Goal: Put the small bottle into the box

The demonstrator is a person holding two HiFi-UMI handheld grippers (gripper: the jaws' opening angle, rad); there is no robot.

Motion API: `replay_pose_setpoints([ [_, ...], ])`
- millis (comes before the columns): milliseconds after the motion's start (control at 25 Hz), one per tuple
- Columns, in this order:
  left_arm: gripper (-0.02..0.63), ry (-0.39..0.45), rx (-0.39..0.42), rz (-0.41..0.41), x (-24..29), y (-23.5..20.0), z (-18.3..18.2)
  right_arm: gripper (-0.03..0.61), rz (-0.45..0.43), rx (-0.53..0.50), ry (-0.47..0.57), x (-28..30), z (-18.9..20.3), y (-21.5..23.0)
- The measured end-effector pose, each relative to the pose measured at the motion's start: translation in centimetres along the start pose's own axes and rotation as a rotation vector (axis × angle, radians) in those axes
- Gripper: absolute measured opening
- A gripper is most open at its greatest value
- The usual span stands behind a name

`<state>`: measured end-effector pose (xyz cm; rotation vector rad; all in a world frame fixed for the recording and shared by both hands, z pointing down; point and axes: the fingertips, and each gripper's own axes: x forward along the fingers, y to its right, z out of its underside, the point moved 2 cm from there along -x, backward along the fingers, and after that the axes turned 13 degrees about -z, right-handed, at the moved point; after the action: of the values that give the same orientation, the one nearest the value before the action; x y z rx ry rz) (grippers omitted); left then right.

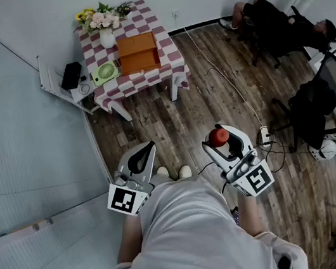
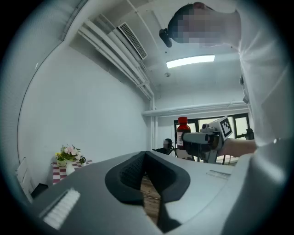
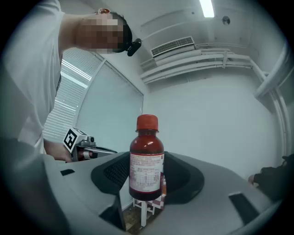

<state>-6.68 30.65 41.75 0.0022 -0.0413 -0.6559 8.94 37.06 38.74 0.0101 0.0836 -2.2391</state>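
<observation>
A small brown bottle [image 1: 219, 136] with a red cap stands upright between the jaws of my right gripper [image 1: 223, 142], which is shut on it just in front of my body. In the right gripper view the bottle [image 3: 146, 160] fills the middle of the right gripper [image 3: 147, 186], label facing the camera. My left gripper [image 1: 146, 152] is held beside it at the left, shut and empty; its pads [image 2: 133, 172] meet with only floor showing below. The orange box [image 1: 138, 52] sits open on a red-and-white checked table [image 1: 166, 66] far ahead. The left gripper view shows the bottle [image 2: 183, 133] too.
On the table stand a vase of flowers [image 1: 99, 19] and a green fan [image 1: 104, 73]. A white side shelf [image 1: 59, 85] is at the table's left. A white cable [image 1: 222, 76] crosses the wood floor. A seated person [image 1: 277, 21] and office chairs [image 1: 330, 86] are at the right.
</observation>
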Motion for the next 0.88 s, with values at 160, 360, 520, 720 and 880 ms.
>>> replay_pose_setpoints([
  [160, -0.012, -0.005, -0.009, -0.016, -0.4, -1.7, 0.4, 0.219, -0.007, -0.001, 0.001, 1.3, -0.1, -0.1],
  [360, -0.012, -0.001, -0.009, -0.021, -0.6, -2.8, 0.5, 0.219, -0.018, 0.016, 0.017, 2.3, -0.2, -0.2],
  [520, -0.012, -0.012, -0.003, -0.016, -0.3, -3.1, 0.7, 0.219, -0.021, 0.027, 0.022, 2.5, -0.3, 0.2],
  [720, -0.012, -0.029, -0.011, -0.024, 0.0, -2.9, 1.2, 0.22, -0.025, 0.038, 0.025, 2.0, 0.1, 0.5],
  [880, -0.011, -0.058, -0.004, -0.023, 0.5, -1.8, 1.9, 0.219, -0.029, 0.054, 0.029, 1.0, 0.7, 1.0],
])
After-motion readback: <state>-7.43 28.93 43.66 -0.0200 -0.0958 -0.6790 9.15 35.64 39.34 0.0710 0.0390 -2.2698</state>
